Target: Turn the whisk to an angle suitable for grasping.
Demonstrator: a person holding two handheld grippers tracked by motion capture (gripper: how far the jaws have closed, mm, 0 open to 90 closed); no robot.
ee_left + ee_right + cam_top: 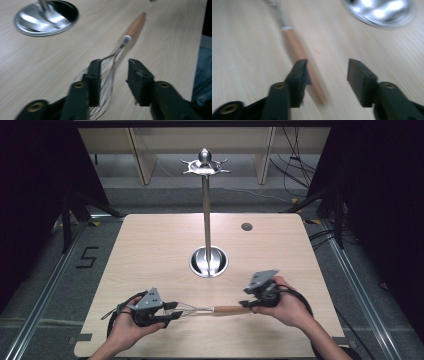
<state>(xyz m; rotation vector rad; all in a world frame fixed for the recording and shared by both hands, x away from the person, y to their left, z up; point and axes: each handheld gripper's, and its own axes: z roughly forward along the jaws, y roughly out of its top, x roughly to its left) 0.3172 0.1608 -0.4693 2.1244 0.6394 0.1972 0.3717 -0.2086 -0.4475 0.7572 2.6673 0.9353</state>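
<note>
A whisk with a wooden handle (227, 309) and a wire head (189, 310) lies flat near the table's front edge. My left gripper (175, 311) is at the wire end and my right gripper (250, 304) at the handle's end. In the left gripper view the left gripper (115, 66) is open; the wire head (107, 77) runs under its left jaw and partly into the gap, with the handle (135, 26) pointing away. In the right gripper view the right gripper (327, 66) is open, and the blurred handle (295, 46) passes beside its left jaw.
A tall metal stand (206, 210) with hooks (205, 166) at its top rises from a round shiny base (208, 261) in the middle of the wooden table (150, 250). A small dark hole (246, 226) sits at the table's far right. The base (46, 17) is close behind both grippers.
</note>
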